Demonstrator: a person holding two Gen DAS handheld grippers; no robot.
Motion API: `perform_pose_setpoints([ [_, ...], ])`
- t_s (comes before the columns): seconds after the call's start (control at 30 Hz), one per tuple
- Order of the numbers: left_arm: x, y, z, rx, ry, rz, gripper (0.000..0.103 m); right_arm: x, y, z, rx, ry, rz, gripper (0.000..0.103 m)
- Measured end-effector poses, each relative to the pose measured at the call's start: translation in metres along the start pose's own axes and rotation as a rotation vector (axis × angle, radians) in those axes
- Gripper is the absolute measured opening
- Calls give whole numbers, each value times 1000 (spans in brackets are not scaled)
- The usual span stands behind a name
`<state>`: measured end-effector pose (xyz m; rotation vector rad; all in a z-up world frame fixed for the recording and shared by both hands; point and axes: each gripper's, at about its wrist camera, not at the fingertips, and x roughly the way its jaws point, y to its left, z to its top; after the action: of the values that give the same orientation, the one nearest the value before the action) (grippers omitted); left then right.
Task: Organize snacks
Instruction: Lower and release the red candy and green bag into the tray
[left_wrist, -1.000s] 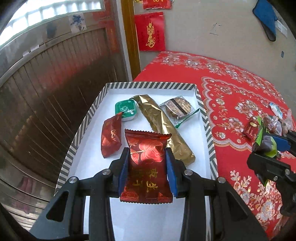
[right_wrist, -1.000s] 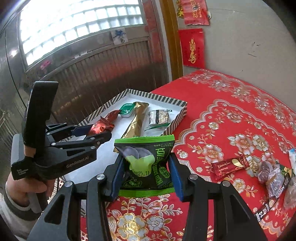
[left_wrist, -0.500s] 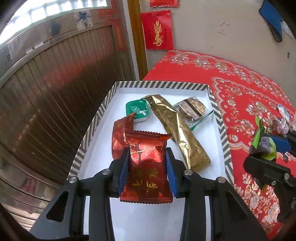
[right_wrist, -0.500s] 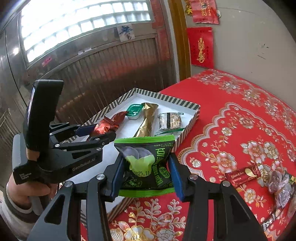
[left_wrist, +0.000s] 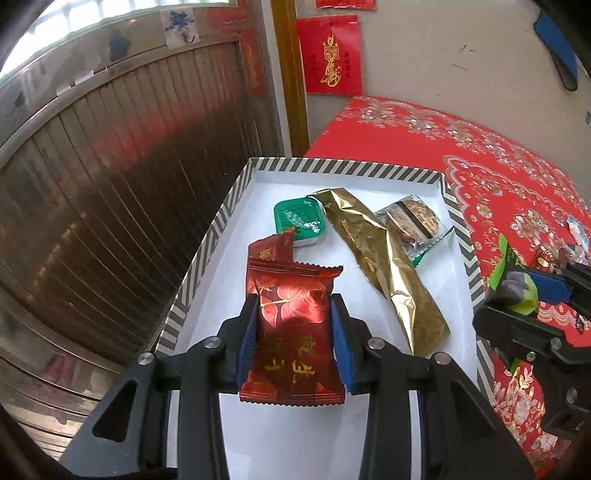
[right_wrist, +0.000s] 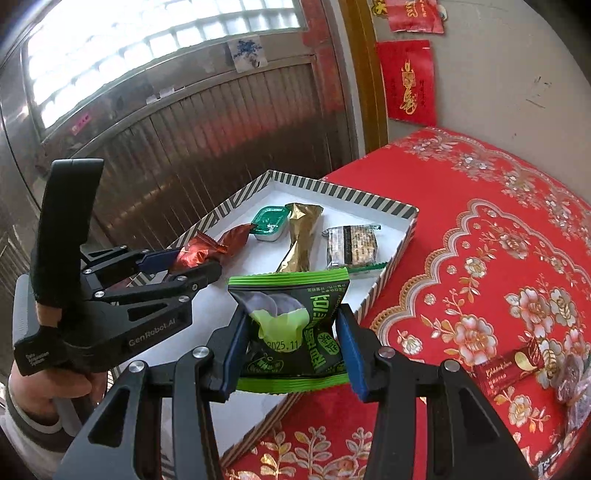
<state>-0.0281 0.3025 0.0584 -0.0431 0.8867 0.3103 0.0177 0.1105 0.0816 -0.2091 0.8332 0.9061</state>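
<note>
Both my hands carry snacks toward the striped box (left_wrist: 207, 254) on the red floral tablecloth (right_wrist: 480, 258): my left gripper (left_wrist: 293, 332) is clamped on a red foil packet (left_wrist: 291, 325) held over the box's white floor, and my right gripper (right_wrist: 291, 350) pinches a green snack bag (right_wrist: 295, 325) just above the box's near rim. Already inside lie a small red wrapper (left_wrist: 271, 247), a green tub (left_wrist: 299, 219), a long gold packet (left_wrist: 384, 266) and a clear-wrapped biscuit (left_wrist: 413, 221). To place these well, I judge each packet should be lowered onto bare white floor, clear of the gold packet, and released flat; the left should go first so the two grippers do not crowd. Only the right wrist view shows my hand (right_wrist: 44, 387) on the left tool and the loose sweets (right_wrist: 509, 369) waiting on the cloth; the left view shows the box floor best.
</note>
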Motion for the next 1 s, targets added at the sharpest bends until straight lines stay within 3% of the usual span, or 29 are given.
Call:
perform_pose_setpoints([
  [0.6, 8, 0, 7, 2, 4, 1, 39, 13, -1, 8, 7, 8, -2, 47],
  [1.0, 36, 1, 26, -1, 73, 44, 39, 51, -22, 34, 58, 53, -49, 47],
])
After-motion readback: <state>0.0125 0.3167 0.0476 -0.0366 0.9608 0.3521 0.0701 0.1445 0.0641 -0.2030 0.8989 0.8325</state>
